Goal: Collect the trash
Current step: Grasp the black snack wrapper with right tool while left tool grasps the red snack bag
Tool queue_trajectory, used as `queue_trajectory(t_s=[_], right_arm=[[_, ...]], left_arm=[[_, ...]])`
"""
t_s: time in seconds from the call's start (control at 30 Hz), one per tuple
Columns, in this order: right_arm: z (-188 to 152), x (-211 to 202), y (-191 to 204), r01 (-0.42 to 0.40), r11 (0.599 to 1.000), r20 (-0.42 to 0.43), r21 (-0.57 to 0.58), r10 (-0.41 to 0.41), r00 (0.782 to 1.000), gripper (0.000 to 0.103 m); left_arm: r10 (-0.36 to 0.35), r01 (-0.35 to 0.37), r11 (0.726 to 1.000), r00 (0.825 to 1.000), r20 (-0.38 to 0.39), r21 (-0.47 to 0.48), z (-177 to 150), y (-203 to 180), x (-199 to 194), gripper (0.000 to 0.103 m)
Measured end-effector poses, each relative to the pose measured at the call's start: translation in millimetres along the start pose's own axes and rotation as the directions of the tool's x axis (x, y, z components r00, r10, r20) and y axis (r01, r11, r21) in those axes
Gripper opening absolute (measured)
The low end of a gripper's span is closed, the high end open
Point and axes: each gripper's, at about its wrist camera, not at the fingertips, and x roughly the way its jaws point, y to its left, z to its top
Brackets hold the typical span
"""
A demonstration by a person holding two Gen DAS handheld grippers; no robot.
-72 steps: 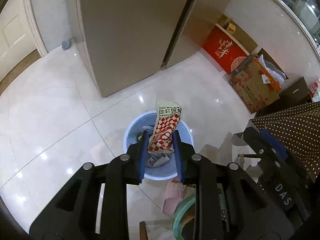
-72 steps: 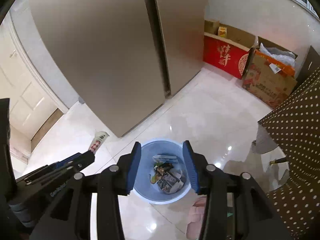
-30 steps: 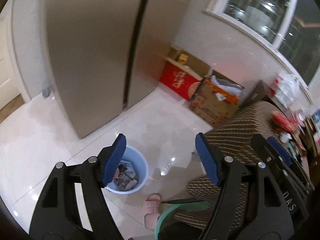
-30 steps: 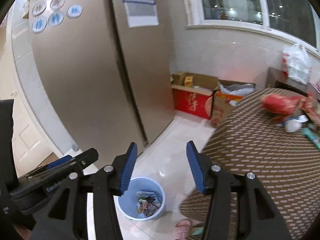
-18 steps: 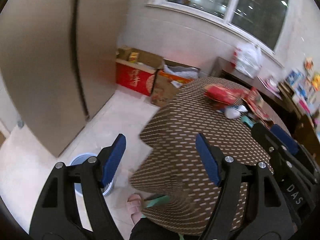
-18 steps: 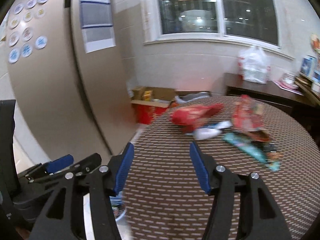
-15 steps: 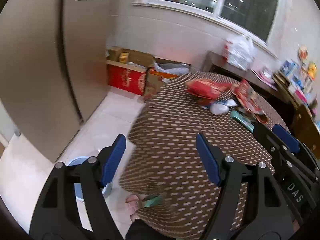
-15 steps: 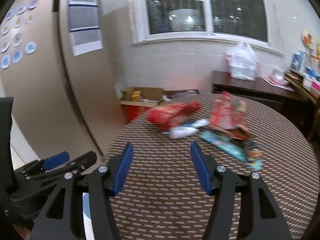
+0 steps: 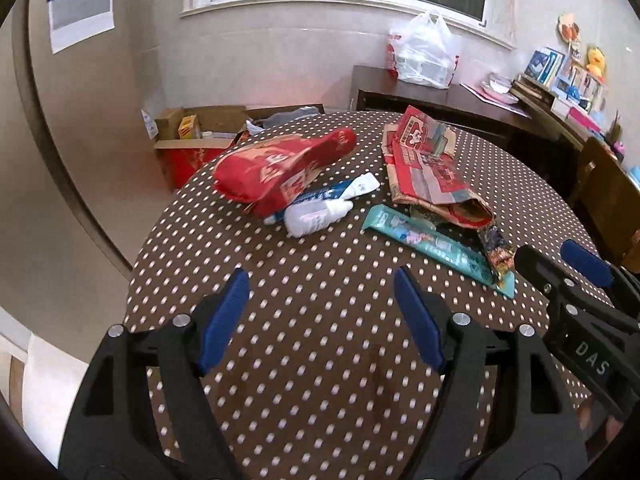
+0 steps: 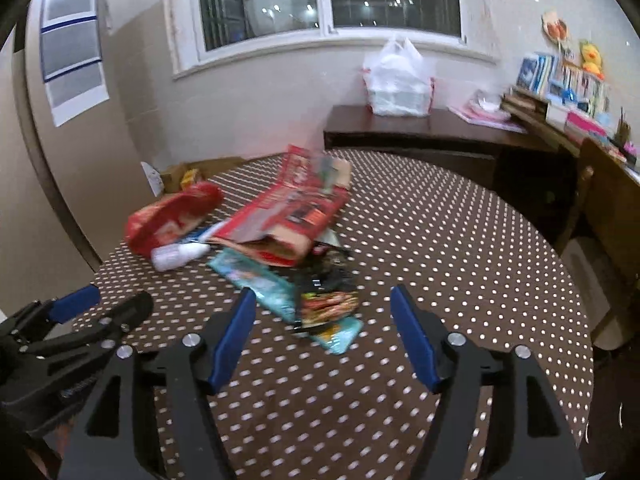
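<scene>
Both grippers, left and right, hover empty above the dotted worktop; the right fingers have just been opening wider, near the wrappers.

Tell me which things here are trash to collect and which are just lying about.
Trash on the table: red bag, white bottle, teal wrapper, flattened red carton, dark snack packet.

Just lying about: white plastic bag on the sideboard, cardboard boxes, books.

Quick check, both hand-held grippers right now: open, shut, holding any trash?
Left hand-held gripper: open, empty, above the polka-dot table.
Right hand-held gripper: open, jaws have just been opening, nothing between them; wrappers lie just ahead.
</scene>
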Motion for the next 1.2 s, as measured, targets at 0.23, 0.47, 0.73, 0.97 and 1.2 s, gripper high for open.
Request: queue_trajectory(t_s=[0.23, 0.47, 0.73, 0.97, 1.2], right_arm=[[8, 44, -6, 0.02, 1.0, -0.093, -0.001, -0.02, 0.995, 0.069], [11, 69, -7, -0.009, 1.0, -0.182, 0.004, 0.009, 0.983, 0.063], [13, 49, -19, 0.015, 1.0, -0.101, 0.026, -0.012, 0.995, 0.015], [22, 1, -8, 0.063, 0.998, 0.069, -0.015, -0.062, 0.996, 0.014], [35, 2, 31, -0.037, 0.997, 0.093, -0.064, 0.043, 0.995, 0.014]], left_arm=[[0.018, -0.018, 1.0, 1.0, -0.011, 0.013, 14, -14, 24, 0.074], [0.019, -0.018, 1.0, 1.0, -0.015, 0.017, 19, -16, 33, 0.074], [0.013, -0.013, 1.0, 0.999, 0.037, 0.003, 19, 13, 10, 0.074], [0.056, -0.058, 0.998, 0.996, 0.068, 0.016, 28, 43, 6, 0.074], [0.068, -0.076, 0.992, 0.994, 0.084, 0.098, 39, 38, 17, 0.074]])
